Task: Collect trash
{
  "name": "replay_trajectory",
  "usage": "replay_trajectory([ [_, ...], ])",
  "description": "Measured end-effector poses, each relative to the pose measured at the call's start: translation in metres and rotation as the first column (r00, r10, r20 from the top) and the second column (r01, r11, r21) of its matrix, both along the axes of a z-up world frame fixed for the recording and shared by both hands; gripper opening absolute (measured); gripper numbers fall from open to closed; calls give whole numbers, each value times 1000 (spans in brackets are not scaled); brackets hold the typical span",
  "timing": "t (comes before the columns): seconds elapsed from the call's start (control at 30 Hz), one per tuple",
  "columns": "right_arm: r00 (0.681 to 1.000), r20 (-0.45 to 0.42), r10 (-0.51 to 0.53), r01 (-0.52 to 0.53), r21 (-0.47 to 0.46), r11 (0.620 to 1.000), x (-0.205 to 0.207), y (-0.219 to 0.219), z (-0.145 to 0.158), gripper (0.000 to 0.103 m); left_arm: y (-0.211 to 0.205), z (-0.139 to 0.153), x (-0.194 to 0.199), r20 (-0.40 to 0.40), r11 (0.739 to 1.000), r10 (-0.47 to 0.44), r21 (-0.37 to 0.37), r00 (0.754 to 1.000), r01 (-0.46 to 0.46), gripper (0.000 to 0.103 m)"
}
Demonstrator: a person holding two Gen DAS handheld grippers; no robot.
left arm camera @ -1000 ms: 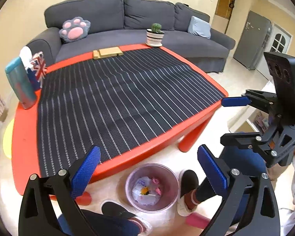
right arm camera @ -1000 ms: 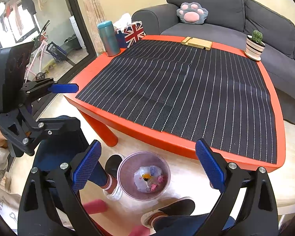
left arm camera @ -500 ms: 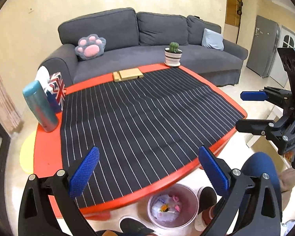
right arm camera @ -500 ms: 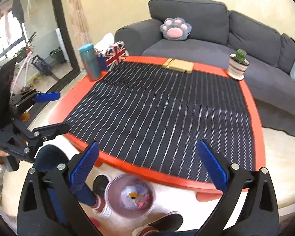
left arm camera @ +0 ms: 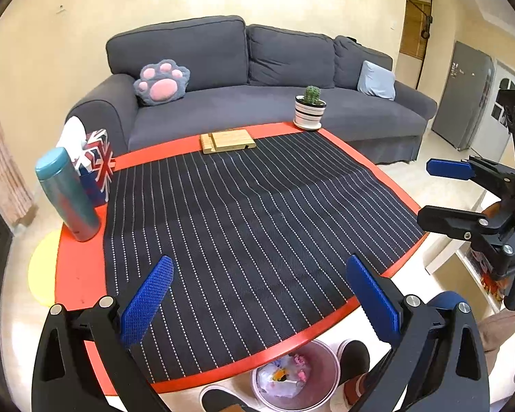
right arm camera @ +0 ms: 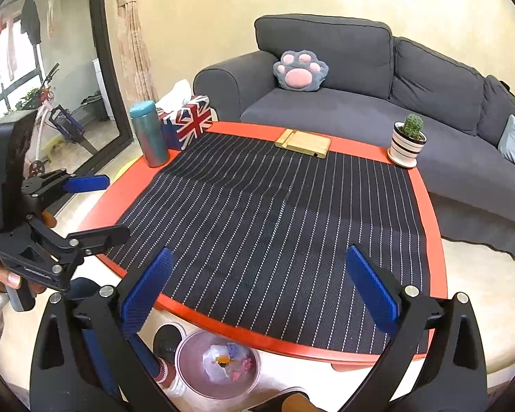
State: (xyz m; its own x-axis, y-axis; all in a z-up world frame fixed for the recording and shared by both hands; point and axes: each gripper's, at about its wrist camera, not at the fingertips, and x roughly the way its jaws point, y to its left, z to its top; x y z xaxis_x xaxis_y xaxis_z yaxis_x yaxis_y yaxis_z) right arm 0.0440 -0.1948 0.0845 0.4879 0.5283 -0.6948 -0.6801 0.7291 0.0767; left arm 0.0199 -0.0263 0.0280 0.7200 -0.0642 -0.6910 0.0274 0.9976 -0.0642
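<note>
Both grippers, left gripper (left arm camera: 257,295) and right gripper (right arm camera: 257,292), have risen from the trash bin (right arm camera: 216,364) under the bench (left arm camera: 79,267), jaws apart and empty, so collecting looks finished.

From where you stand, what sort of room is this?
Most likely a home living room: a grey sofa with a paw cushion, a low red table, and a potted cactus.
</note>
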Motion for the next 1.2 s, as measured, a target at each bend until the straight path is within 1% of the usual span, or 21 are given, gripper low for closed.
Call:
replay_trajectory([
  [0.23, 1000, -4, 27, -27, -1, 1000, 3, 5, 1, 99, 4, 1, 5, -4, 1000, -4, -20, 1000, 4, 97],
  [0.37, 999, -2, 32, -32, -10, 999, 4, 7, -1, 99, 2, 2, 5, 6, 1000, 19, 25, 1000, -19, 97],
  [0.43, 1000, -4, 31, -31, -7, 999, 5, 8, -2, 99, 0, 2, 6, 5, 999, 20, 36, 1000, -20, 97],
  [0.57, 1000, -10, 29, -29, -10, 1000, 7, 9, -3, 100, -1, 1, 8, 0, 999, 11, 30, 1000, -11, 97],
  [0.87, 999, -20, 25, -25, -14, 1000, 8, 9, -8, 100, 3, -3, 10, -18, 1000, 25, 17, 1000, -25, 97],
  [1.2, 999, -21, 26, -26, -13, 1000, 8, 9, -8, 100, 5, -4, 11, -22, 1000, 27, 0, 999, -27, 97],
])
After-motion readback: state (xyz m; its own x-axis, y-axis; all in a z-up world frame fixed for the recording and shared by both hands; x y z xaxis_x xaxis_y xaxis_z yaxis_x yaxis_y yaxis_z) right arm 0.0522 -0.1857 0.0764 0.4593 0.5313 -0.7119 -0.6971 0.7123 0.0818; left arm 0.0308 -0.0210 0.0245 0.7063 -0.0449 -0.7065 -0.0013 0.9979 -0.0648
